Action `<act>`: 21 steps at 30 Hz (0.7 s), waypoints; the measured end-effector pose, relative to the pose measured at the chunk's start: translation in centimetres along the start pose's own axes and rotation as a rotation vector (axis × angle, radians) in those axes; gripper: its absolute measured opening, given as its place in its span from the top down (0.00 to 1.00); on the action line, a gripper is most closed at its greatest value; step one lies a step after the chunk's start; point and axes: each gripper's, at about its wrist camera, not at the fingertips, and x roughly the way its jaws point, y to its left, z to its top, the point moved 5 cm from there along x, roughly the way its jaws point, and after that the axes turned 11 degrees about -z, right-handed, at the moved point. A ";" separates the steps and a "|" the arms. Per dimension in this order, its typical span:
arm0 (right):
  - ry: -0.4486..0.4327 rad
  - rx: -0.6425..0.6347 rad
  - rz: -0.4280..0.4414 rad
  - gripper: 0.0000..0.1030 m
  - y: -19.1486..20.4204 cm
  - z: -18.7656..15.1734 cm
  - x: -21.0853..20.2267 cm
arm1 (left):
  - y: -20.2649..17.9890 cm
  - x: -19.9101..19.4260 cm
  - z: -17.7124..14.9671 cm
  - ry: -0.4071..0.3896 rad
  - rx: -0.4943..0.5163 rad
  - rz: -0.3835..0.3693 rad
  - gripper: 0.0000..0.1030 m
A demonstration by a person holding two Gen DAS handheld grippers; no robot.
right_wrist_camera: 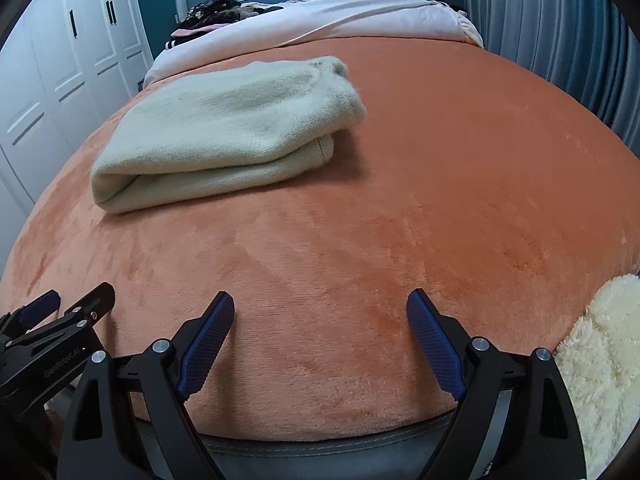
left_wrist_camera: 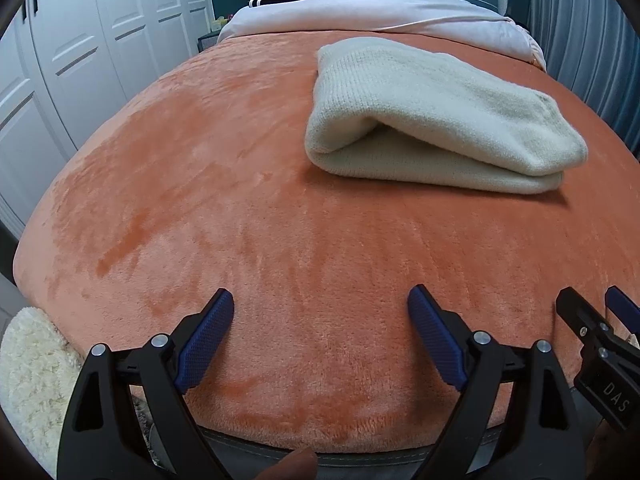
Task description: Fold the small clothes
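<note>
My left gripper (left_wrist_camera: 321, 312) has two glossy black plastic arms, each shaped like a long triangle with a triangular cutout. Round silver screw heads sit at the pivots, two per side. The fingers (left_wrist_camera: 208, 340) wear dark blue pads with a fine knurled grid texture. My right gripper (right_wrist_camera: 321, 312) is built the same: black frame, silver screws, blue textured pads. Seen from the left camera, its black side block carries pale letters reading "DAS". From the right camera, the left unit's body shows faint grey lettering I cannot read.
</note>
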 end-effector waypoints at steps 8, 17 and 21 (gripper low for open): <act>-0.016 -0.022 -0.020 0.16 0.9 -0.3 -0.3 | 0.2 0.2 0.0 -0.012 0.004 -0.003 0.15; -0.024 -0.036 -0.033 0.15 1.1 -0.4 0.0 | 0.4 0.5 0.0 -0.020 -0.001 0.004 0.12; -0.029 -0.042 -0.038 0.10 1.5 -0.6 0.1 | 0.5 0.8 -0.1 -0.027 -0.003 0.008 0.11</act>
